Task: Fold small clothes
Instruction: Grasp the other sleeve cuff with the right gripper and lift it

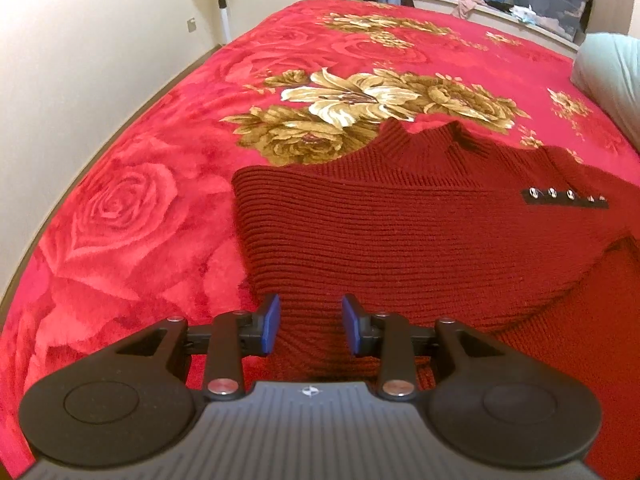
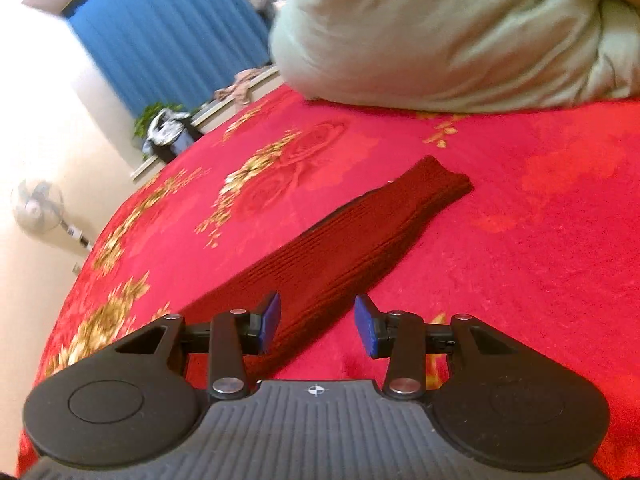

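Our sweater (image 1: 400, 220) lies flat on the bed (image 1: 140, 200), filling the centre and right of the left view, collar toward the top. The left claw (image 1: 310, 324) hangs open over its lower body. In the right view the sleeve (image 2: 360, 236) runs from lower left to upper right — cuff far, near end between the right claw (image 2: 316, 326), also open, so the right hand seems nearer it. We read no writing — only a small emblem on each claw.
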A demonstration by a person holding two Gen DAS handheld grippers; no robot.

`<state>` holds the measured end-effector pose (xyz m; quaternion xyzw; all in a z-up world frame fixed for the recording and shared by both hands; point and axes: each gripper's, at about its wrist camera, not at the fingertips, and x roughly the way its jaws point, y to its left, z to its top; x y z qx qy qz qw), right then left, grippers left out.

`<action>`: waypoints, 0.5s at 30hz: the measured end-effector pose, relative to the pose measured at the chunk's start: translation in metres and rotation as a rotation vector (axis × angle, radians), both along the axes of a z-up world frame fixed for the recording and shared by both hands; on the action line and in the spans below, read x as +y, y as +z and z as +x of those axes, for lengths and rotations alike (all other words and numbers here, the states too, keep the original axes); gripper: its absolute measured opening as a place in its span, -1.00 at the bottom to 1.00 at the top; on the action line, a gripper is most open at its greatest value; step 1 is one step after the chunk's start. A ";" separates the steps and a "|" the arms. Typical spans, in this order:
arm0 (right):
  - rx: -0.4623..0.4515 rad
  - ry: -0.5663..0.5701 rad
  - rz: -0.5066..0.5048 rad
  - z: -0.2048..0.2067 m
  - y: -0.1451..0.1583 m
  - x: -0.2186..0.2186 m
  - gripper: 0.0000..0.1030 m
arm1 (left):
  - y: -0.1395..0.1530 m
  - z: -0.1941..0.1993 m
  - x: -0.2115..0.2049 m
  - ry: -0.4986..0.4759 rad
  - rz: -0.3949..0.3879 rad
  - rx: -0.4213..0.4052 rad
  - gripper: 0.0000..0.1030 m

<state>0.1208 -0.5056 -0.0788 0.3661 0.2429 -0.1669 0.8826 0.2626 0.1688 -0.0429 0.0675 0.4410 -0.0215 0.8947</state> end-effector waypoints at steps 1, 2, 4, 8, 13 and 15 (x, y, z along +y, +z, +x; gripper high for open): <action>0.004 -0.008 0.024 0.005 -0.006 -0.006 -0.15 | -0.001 0.000 -0.002 -0.005 0.009 -0.001 -0.26; 0.008 -0.017 0.041 0.009 -0.012 -0.010 -0.14 | -0.001 0.000 -0.004 -0.010 0.019 -0.002 -0.26; 0.020 -0.029 0.079 0.017 -0.023 -0.019 -0.12 | -0.002 0.000 -0.006 -0.019 0.030 -0.005 -0.26; 0.030 -0.037 0.140 0.029 -0.041 -0.033 -0.12 | -0.003 0.002 -0.008 -0.028 0.044 -0.013 -0.23; 0.007 -0.039 0.152 0.039 -0.045 -0.042 -0.12 | -0.006 0.007 -0.010 -0.023 0.058 -0.011 -0.22; 0.002 -0.045 0.150 0.041 -0.047 -0.044 -0.14 | -0.006 0.009 -0.011 -0.021 0.059 -0.013 -0.22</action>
